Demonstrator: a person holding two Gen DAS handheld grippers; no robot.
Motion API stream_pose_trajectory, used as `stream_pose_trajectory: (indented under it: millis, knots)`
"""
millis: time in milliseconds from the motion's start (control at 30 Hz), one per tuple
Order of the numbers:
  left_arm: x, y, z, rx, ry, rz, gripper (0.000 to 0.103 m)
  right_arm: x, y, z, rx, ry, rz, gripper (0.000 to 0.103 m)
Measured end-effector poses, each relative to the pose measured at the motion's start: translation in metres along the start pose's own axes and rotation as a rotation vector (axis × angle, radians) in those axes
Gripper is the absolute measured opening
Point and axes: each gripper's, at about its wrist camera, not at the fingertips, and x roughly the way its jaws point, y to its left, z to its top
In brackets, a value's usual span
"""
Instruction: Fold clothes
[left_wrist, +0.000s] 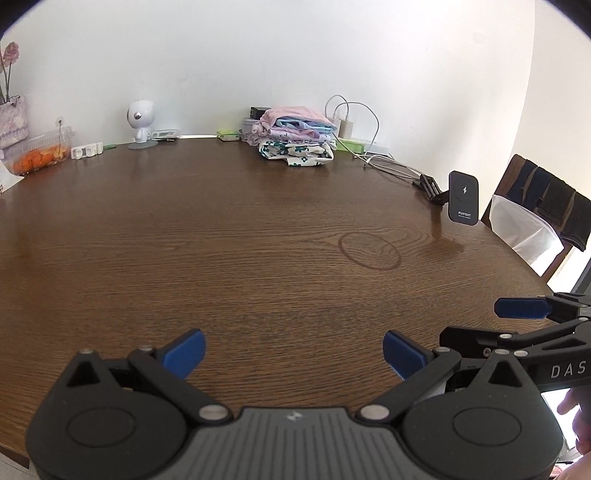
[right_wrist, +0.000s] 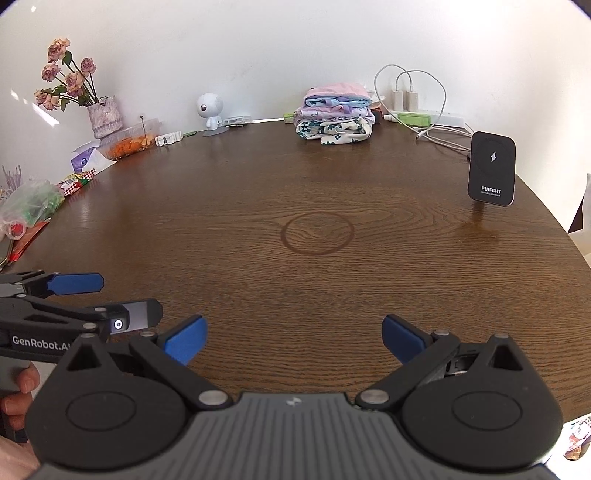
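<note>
A stack of folded clothes (left_wrist: 295, 134) (right_wrist: 334, 114), pink on top and a floral piece at the bottom, rests at the far edge of the round brown wooden table (left_wrist: 221, 240) (right_wrist: 221, 221). My left gripper (left_wrist: 293, 350) hovers open over the near table edge, nothing between its blue pads. My right gripper (right_wrist: 293, 338) is likewise open and empty, far from the stack. In the left wrist view the right gripper's blue fingertip (left_wrist: 521, 308) shows at the right; in the right wrist view the left gripper's fingertip (right_wrist: 75, 283) shows at the left.
A black wireless charger stand (left_wrist: 463, 197) (right_wrist: 491, 168) stands at the right. White cables and plugs (left_wrist: 354, 122) (right_wrist: 410, 96) lie behind the stack. A small white robot figure (left_wrist: 139, 123) (right_wrist: 209, 109), a food container (left_wrist: 38, 151) (right_wrist: 131, 142) and a flower vase (right_wrist: 105, 116) line the far left. A chair (left_wrist: 535, 218) stands right.
</note>
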Motion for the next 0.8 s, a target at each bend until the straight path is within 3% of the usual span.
stream_pose_trajectory:
  millis: [800]
  knots:
    - [-0.0049,0.0020,-0.0034,-0.021,0.000,0.001,0.102,-0.0020,0.0015,-0.0034,0.005,-0.013,-0.007,0.103]
